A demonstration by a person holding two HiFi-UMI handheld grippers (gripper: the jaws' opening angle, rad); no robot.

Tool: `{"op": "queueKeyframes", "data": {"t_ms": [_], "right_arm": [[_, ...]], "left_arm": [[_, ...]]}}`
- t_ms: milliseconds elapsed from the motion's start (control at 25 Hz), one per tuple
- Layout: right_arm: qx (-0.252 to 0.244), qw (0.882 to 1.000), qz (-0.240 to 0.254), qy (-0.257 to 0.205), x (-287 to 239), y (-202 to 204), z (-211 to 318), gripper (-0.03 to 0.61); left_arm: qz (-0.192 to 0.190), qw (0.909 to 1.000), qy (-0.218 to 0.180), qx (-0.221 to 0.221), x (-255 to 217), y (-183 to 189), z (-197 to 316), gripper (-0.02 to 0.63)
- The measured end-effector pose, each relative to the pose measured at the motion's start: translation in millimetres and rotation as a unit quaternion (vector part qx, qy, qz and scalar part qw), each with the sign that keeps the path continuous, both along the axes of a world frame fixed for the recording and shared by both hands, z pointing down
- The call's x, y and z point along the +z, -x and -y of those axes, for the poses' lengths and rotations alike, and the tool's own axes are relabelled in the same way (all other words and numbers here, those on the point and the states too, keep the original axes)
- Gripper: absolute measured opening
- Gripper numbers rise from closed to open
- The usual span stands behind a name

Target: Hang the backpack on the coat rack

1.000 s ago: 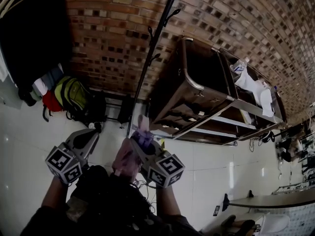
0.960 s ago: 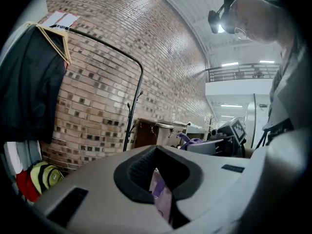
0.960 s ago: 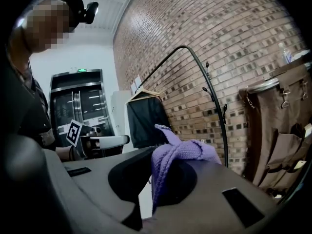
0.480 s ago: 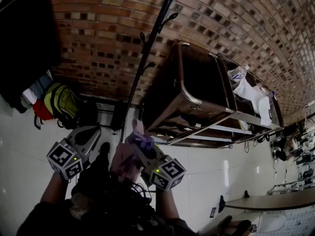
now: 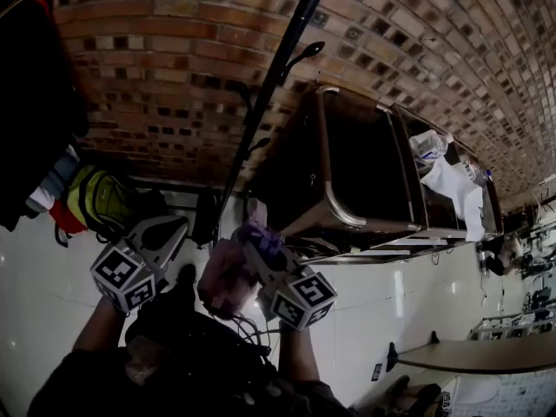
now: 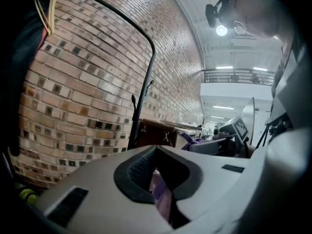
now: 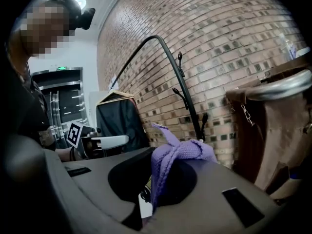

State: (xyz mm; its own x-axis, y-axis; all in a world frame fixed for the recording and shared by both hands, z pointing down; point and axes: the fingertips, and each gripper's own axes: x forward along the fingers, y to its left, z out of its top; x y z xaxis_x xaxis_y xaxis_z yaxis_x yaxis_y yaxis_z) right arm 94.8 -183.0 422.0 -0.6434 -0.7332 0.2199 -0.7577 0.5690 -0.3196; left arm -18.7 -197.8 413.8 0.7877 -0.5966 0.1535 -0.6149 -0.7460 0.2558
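Observation:
A pink backpack (image 5: 228,276) with a purple strap (image 5: 259,237) hangs between my two grippers, low in the head view. My right gripper (image 5: 261,233) is shut on the purple strap (image 7: 168,152), which bunches up over its jaws. My left gripper (image 5: 174,231) sits just left of the bag with its jaws closed on a strip of pink-purple fabric (image 6: 163,199). The black coat rack pole (image 5: 269,85) rises ahead in front of the brick wall, with a curved hook (image 5: 304,52) on its side. That coat rack (image 6: 144,89) shows in the left gripper view, and the coat rack (image 7: 183,89) in the right gripper view.
A brown cart with a metal rail (image 5: 347,172) stands right of the rack, with a white cloth (image 5: 447,185) on it. A green-yellow bag (image 5: 95,202) lies on the floor at left, below dark hanging garments (image 5: 35,102). The right gripper (image 6: 222,143) shows in the left gripper view.
Both grippers have carried the backpack toward the coat rack. The pole and brick wall now stand nearer and larger, and the floor bags have slid toward the left edge.

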Motion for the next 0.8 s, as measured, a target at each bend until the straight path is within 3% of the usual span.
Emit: {"op": "queueKeyframes", "data": {"t_ms": [480, 800], "right_arm": [[0.061, 0.998, -0.016, -0.028, -31.8, -25.8, 165.1, 0.003], [0.065, 0.997, -0.044, -0.021, -24.2, -25.4, 243.8, 0.003]], "left_arm": [[-0.002, 0.9996, 0.009, 0.028, 4.0, -3.1, 128.6, 0.025], [-0.004, 0.9993, 0.02, 0.032, 15.3, 4.0, 186.1, 0.025]]}}
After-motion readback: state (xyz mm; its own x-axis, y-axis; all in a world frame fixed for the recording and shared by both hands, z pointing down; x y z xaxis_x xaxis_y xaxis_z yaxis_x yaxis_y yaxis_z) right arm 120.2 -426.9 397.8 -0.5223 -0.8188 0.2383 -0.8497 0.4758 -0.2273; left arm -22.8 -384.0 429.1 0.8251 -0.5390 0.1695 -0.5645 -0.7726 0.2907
